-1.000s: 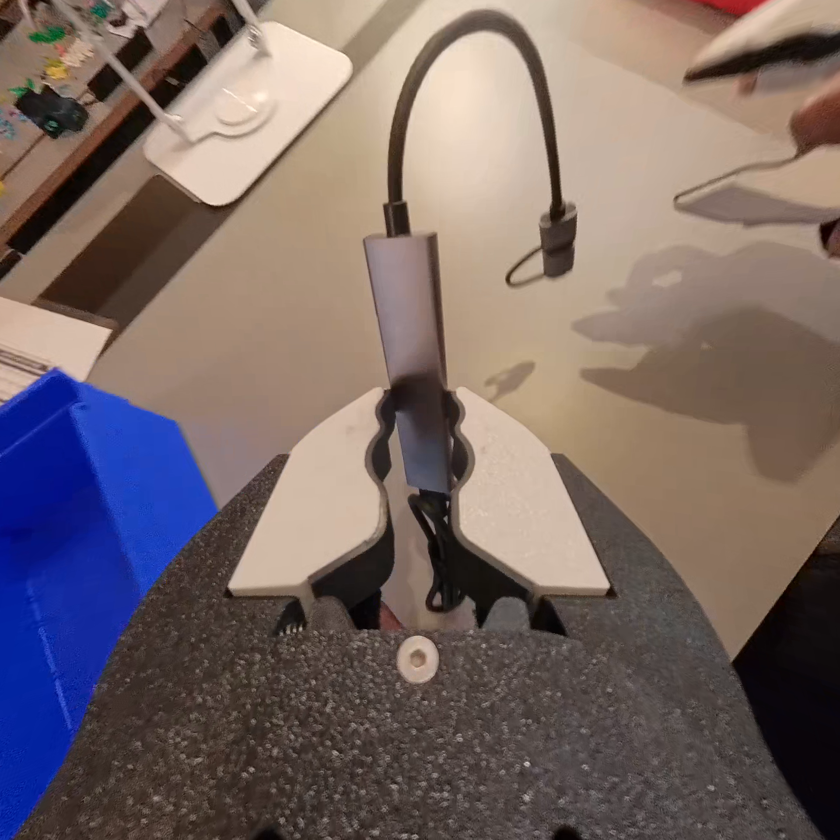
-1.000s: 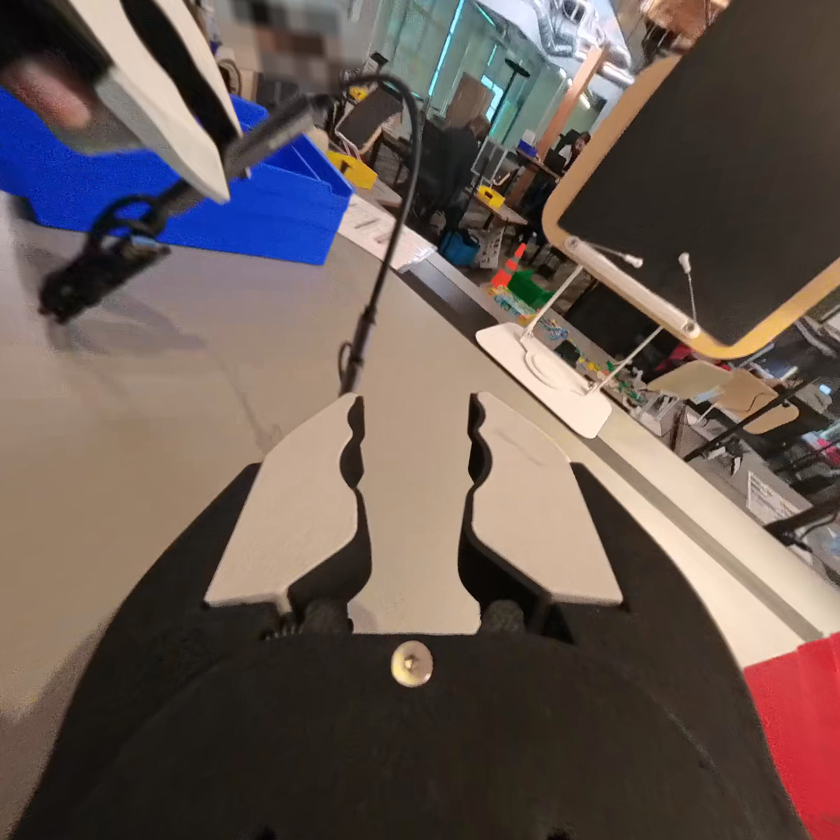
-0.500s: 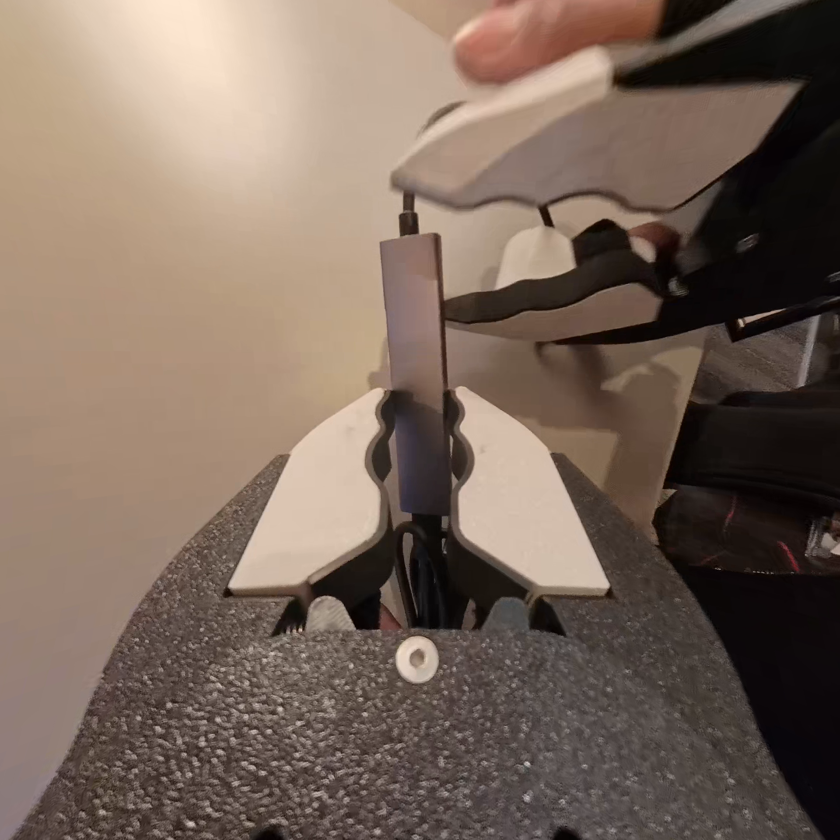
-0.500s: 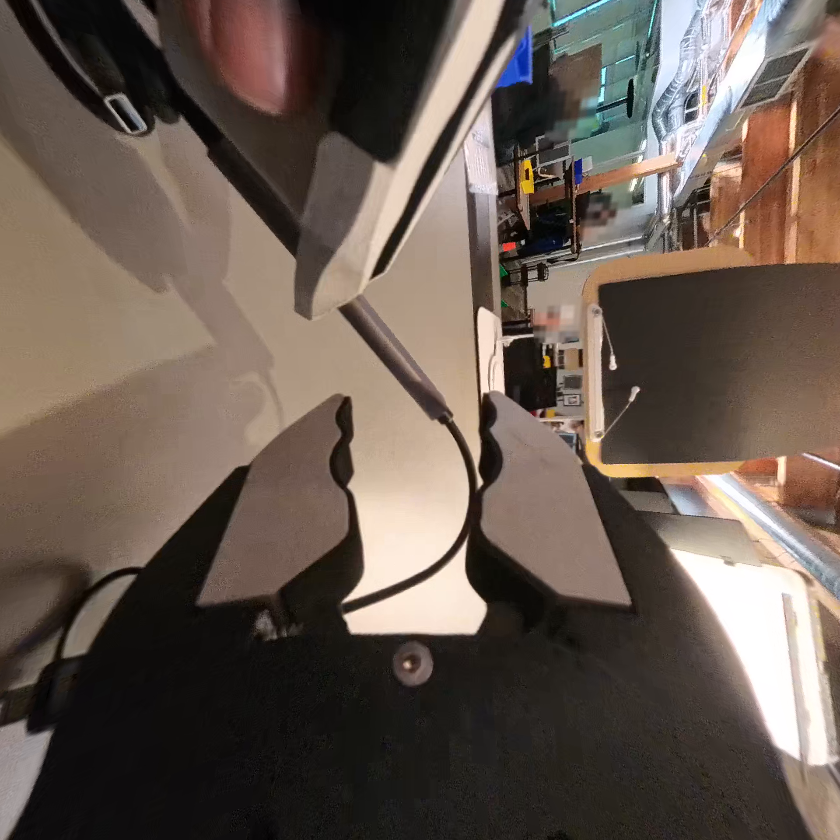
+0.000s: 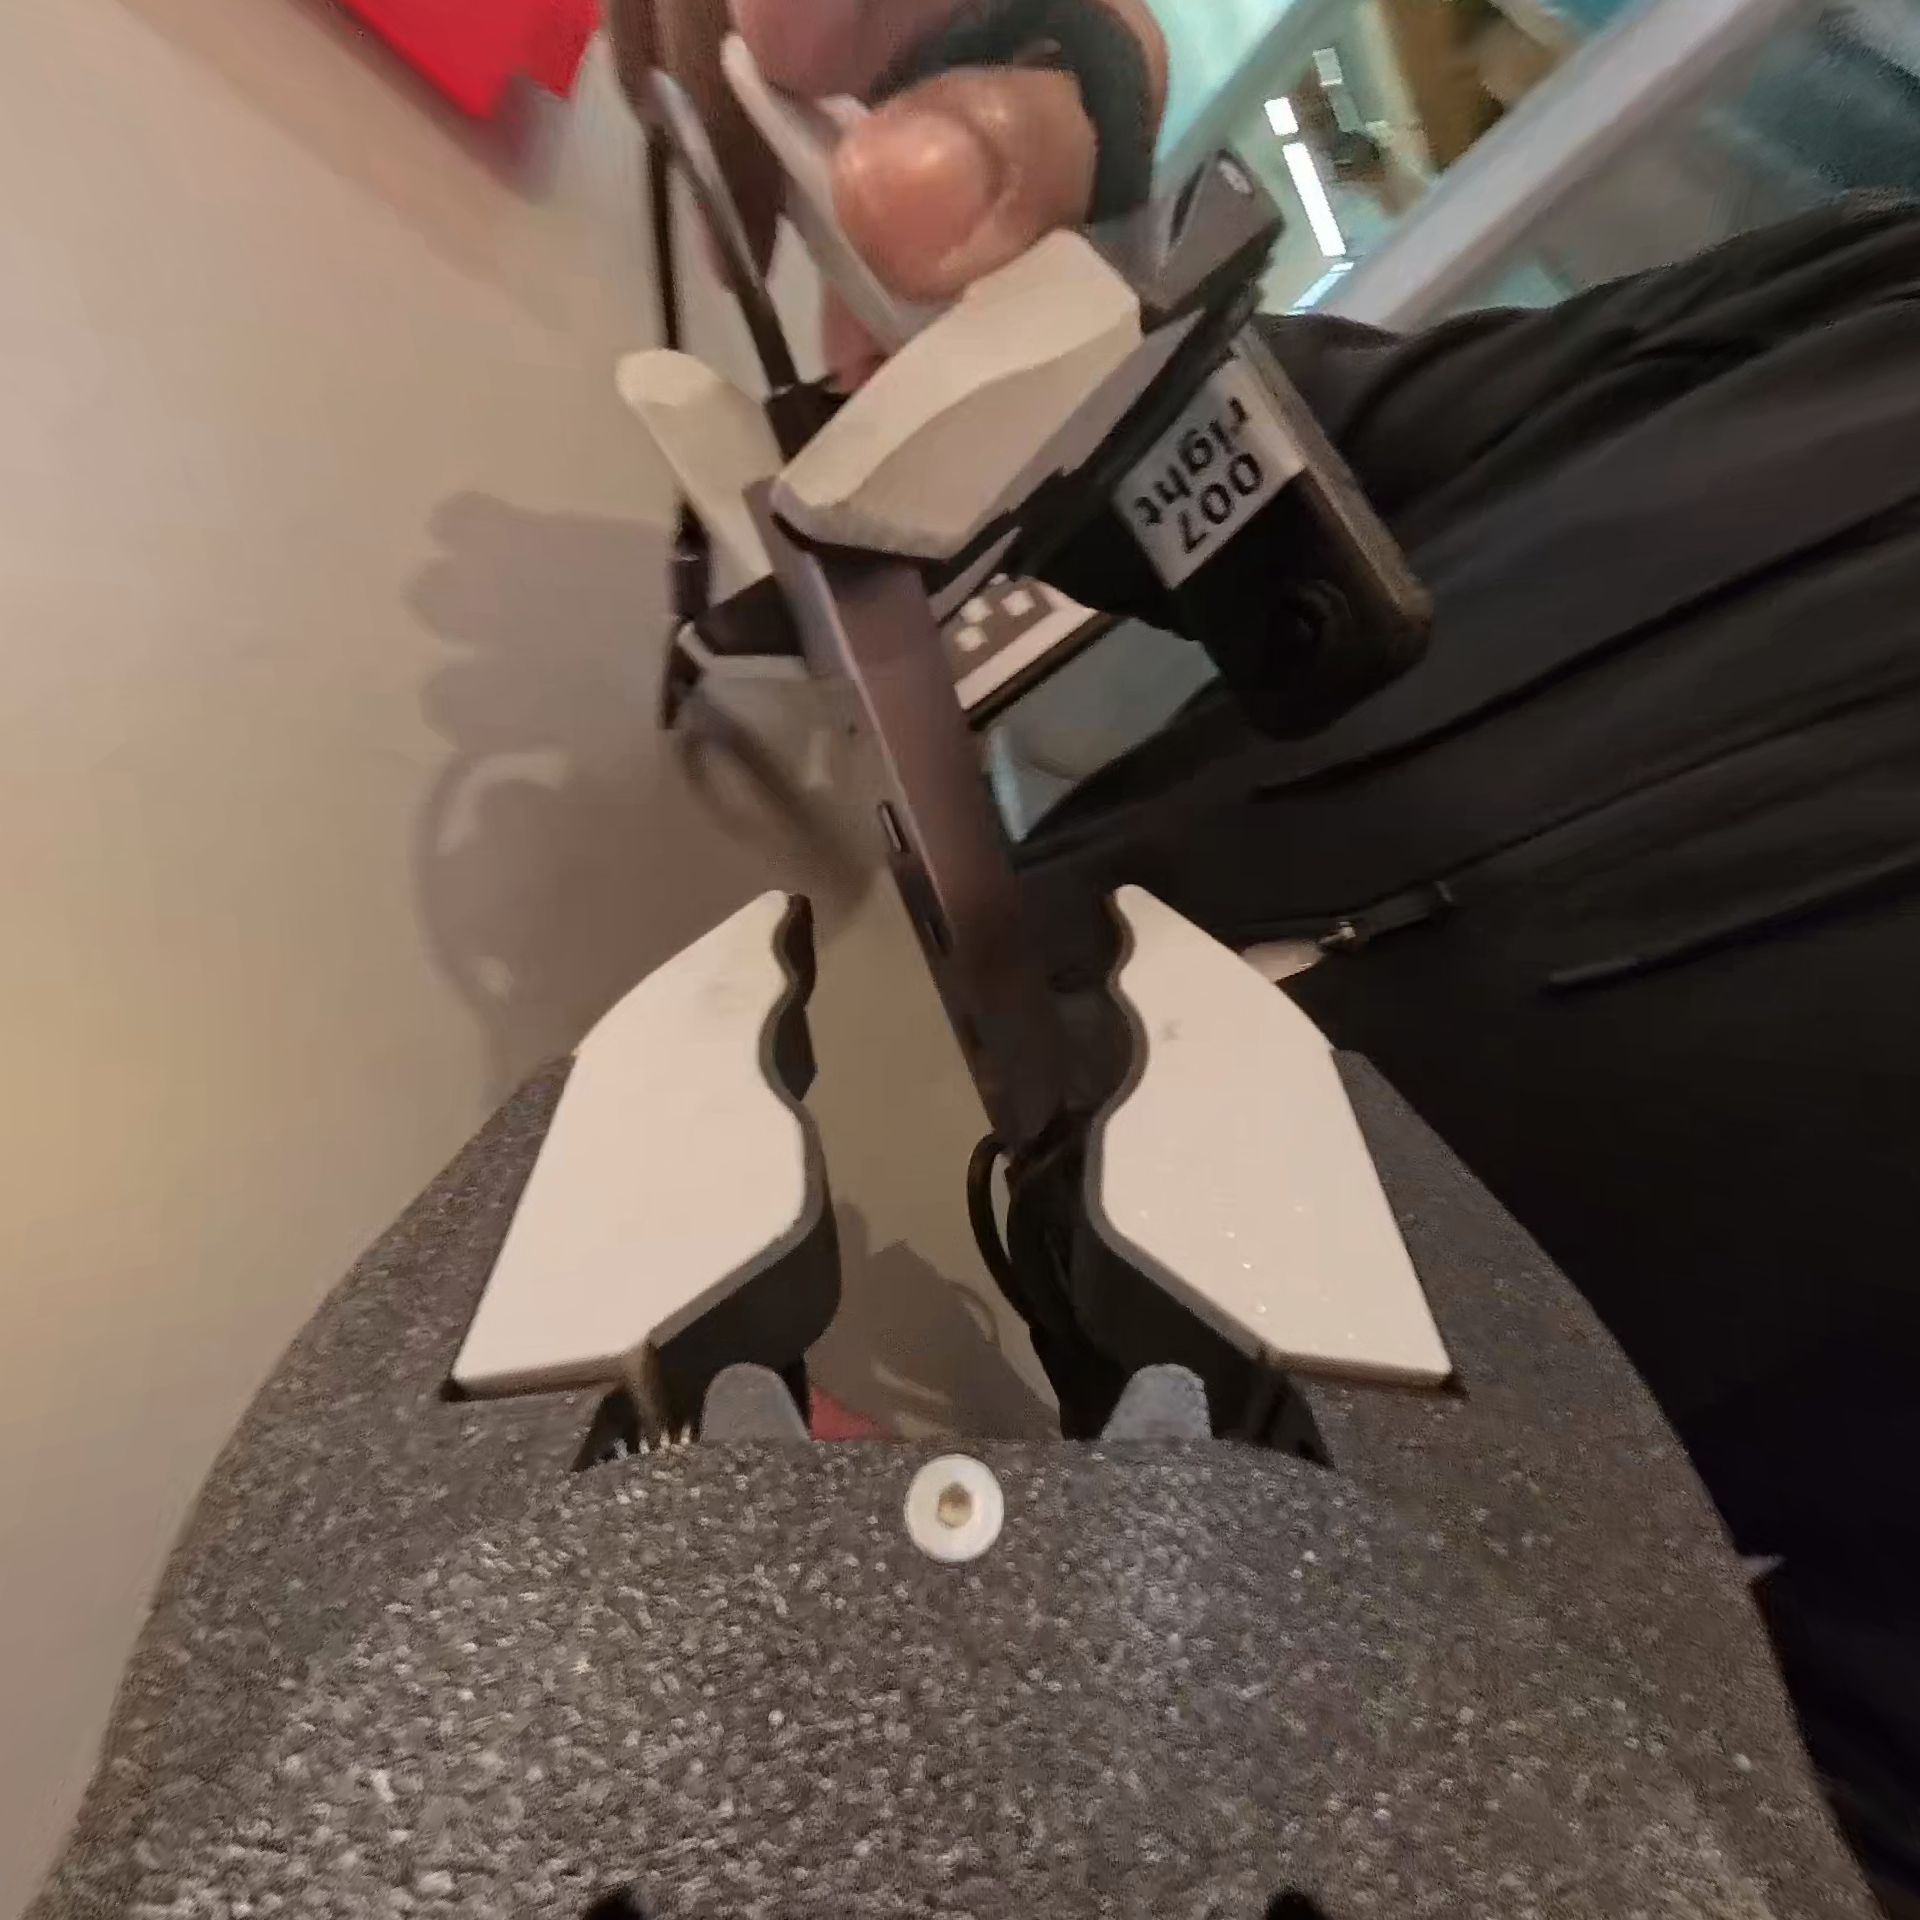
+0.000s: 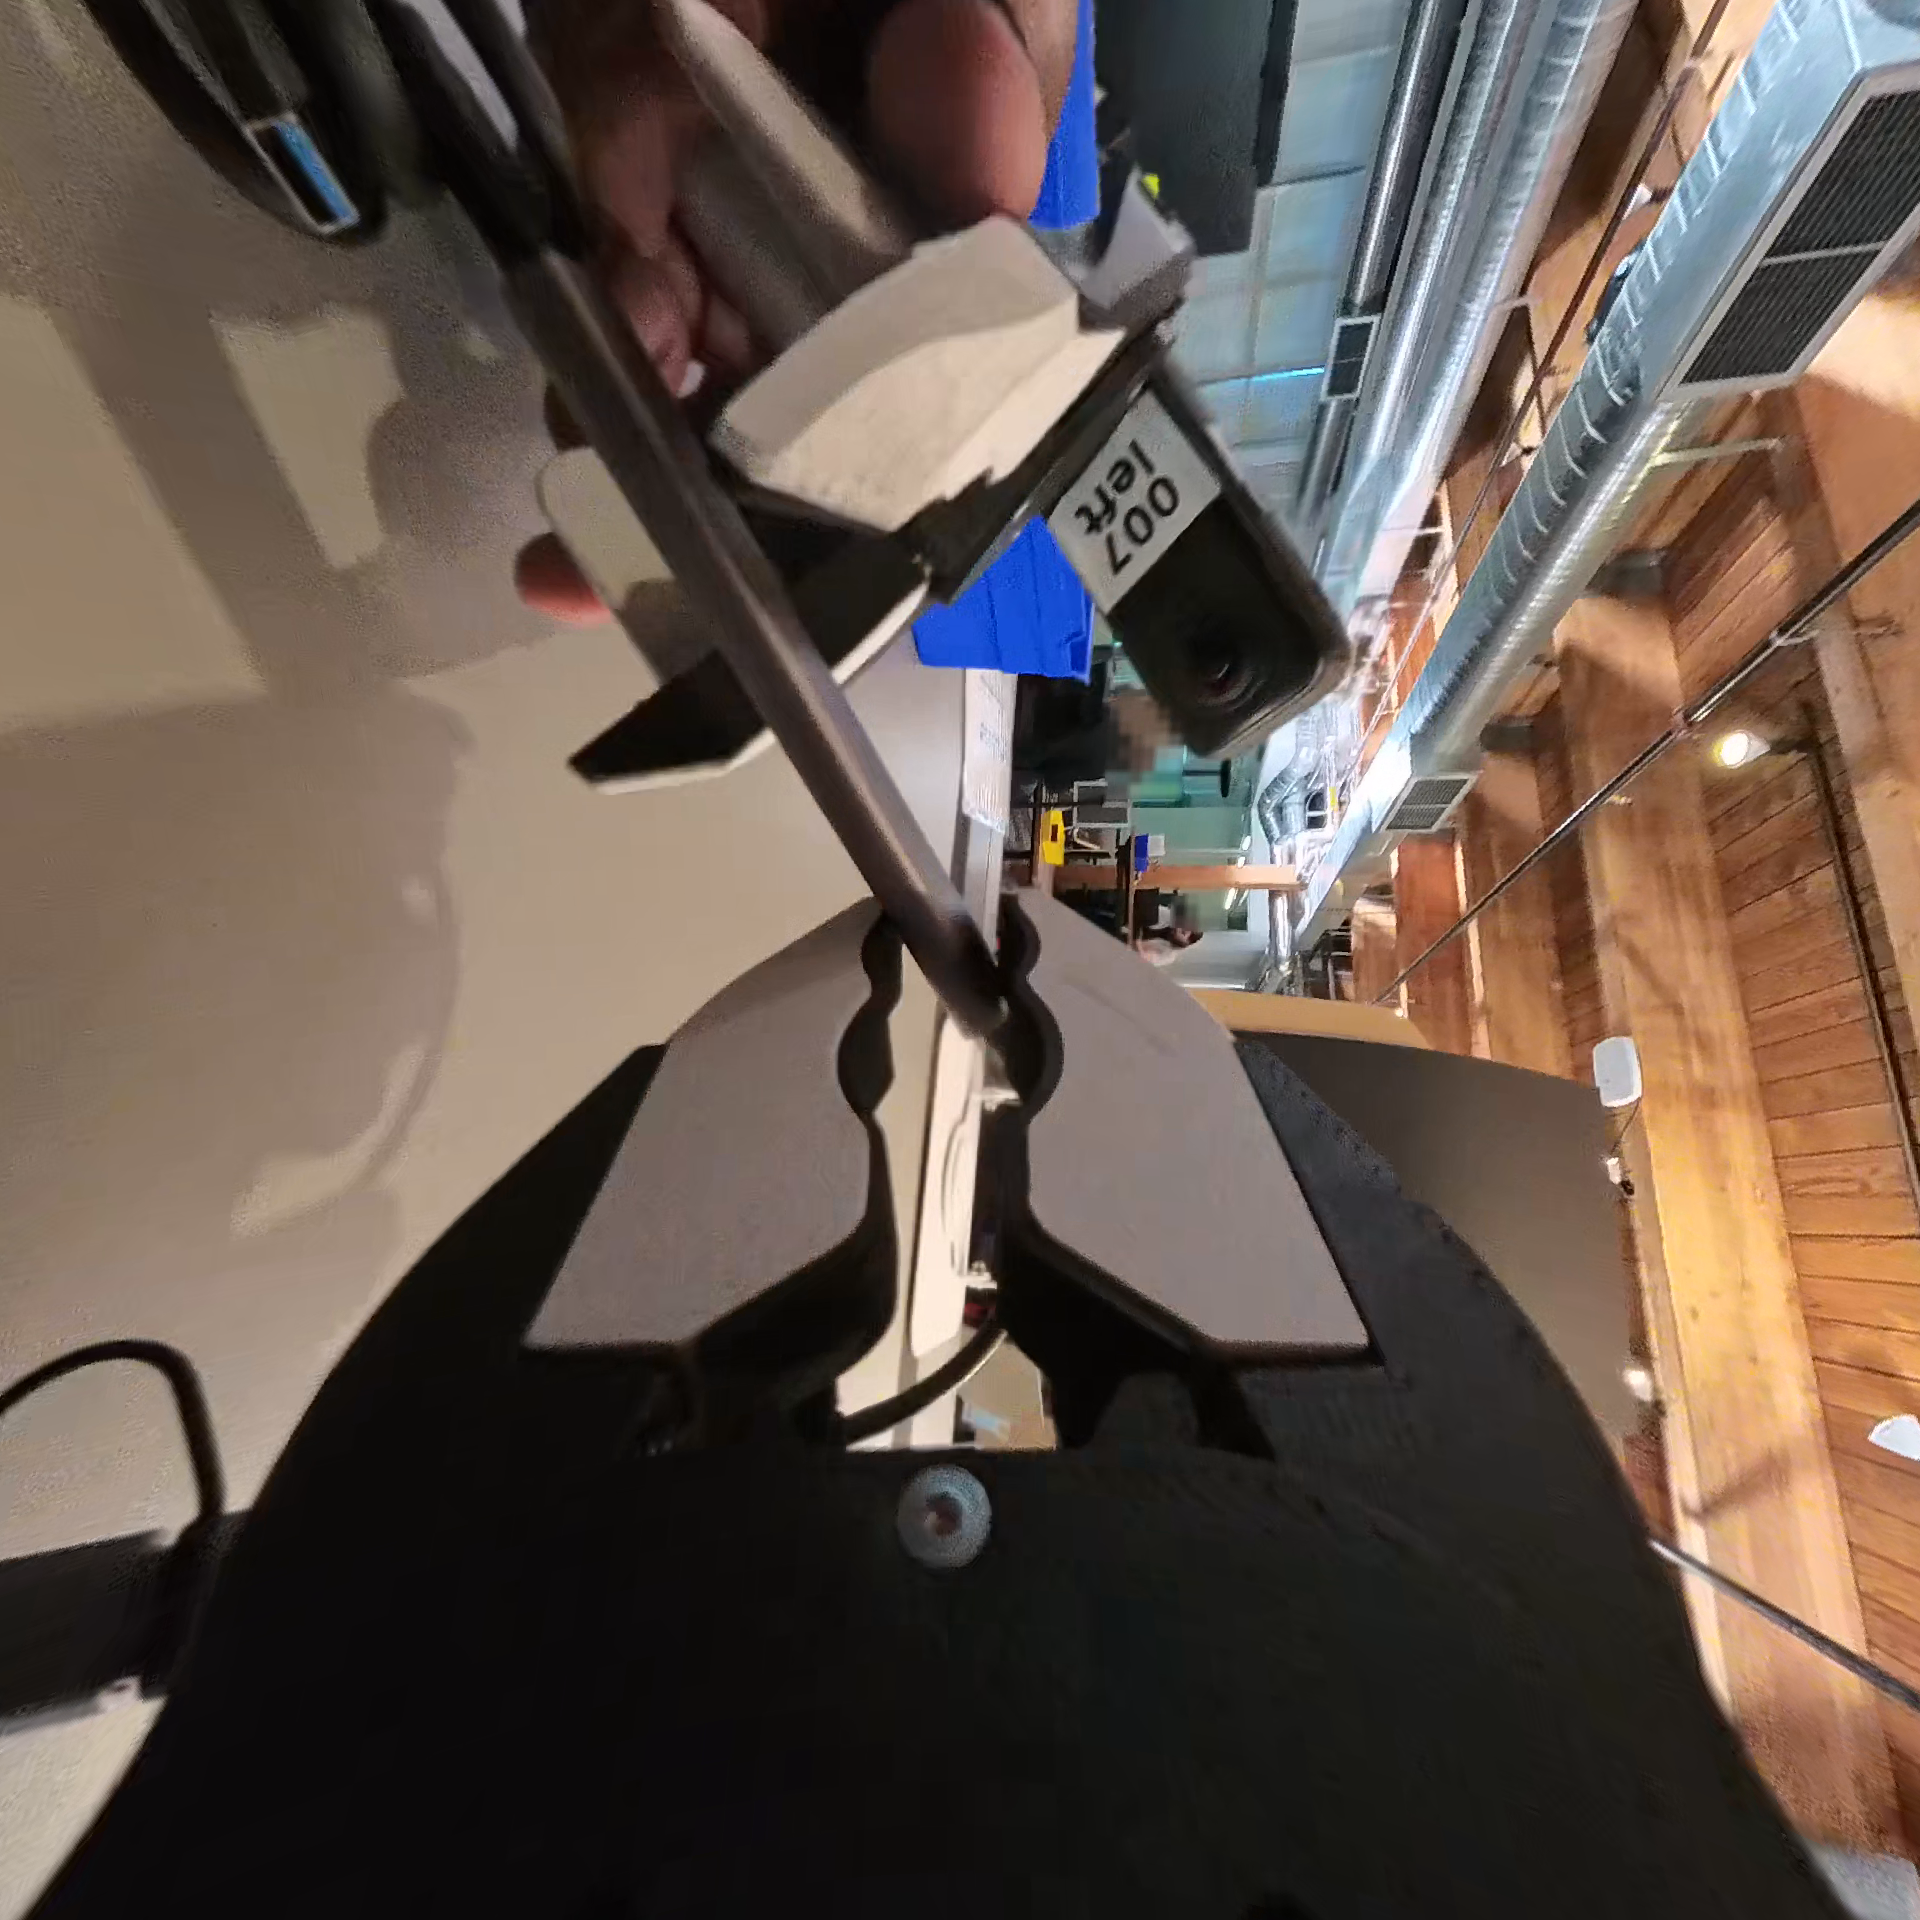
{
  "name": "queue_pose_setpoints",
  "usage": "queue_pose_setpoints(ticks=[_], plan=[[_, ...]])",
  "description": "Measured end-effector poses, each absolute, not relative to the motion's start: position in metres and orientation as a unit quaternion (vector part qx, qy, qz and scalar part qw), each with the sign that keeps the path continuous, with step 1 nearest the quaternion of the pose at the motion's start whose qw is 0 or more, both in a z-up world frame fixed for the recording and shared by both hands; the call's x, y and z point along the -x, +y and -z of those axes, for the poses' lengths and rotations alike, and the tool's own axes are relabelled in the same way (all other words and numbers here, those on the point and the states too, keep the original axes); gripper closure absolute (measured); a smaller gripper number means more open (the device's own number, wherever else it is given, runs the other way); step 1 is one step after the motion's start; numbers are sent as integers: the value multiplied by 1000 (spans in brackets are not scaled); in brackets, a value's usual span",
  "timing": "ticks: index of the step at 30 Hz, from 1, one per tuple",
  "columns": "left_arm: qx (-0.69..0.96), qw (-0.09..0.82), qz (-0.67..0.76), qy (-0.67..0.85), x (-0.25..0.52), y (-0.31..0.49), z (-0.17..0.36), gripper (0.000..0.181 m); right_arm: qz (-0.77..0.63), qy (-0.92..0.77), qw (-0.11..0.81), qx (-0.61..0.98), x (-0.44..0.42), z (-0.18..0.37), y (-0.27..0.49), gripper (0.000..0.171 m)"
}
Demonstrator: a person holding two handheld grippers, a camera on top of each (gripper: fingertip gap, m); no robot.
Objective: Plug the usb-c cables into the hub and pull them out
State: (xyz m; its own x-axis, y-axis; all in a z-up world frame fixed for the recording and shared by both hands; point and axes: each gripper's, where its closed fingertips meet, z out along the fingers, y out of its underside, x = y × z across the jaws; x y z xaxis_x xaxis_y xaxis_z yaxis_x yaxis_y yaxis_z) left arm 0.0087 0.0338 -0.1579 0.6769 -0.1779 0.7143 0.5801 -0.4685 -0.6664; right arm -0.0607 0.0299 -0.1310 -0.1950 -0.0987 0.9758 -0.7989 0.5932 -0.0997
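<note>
The hub (image 5: 914,748) is a slim dark grey bar. My left gripper (image 5: 954,902) is open; the hub's near end leans on its right finger, and a black cable (image 5: 992,1216) hangs from that end. The right gripper's fingers (image 5: 966,416) clamp the hub's far end, with a hand behind them. In the right wrist view my right gripper (image 6: 948,920) is shut on the end of the hub (image 6: 769,665). The left gripper's fingers (image 6: 914,353) stand apart around the bar farther up. A cable (image 6: 935,1382) loops between my right fingers. A loose plug (image 6: 301,156) hangs at top left.
The beige table (image 5: 260,727) lies behind both grippers. A red object (image 5: 468,42) is at the top edge. A person's black jacket (image 5: 1558,831) fills the right side. A blue bin (image 6: 1018,613) stands on the table beyond the left gripper.
My left gripper has opened and let go of the hub. My right gripper has closed on the hub's far end. Both grippers have turned, and the hub now tilts.
</note>
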Motion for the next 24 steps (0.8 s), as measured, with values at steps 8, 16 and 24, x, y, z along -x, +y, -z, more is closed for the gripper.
queue_pose_setpoints(ticks=[8, 16, 24], plan=[[667, 596, 376, -241, 34, 45, 150, 172, -298, -756, 559, -164, 92, 125, 58, 137], [548, 729, 239, -333, 74, 34, 126, 172, -510, -825, 169, 174, 34, 159, 33, 131], [453, 816, 250, -257, 60, 43, 94, 171, -551, -793, -75, 250, 18, 160, 12, 131]])
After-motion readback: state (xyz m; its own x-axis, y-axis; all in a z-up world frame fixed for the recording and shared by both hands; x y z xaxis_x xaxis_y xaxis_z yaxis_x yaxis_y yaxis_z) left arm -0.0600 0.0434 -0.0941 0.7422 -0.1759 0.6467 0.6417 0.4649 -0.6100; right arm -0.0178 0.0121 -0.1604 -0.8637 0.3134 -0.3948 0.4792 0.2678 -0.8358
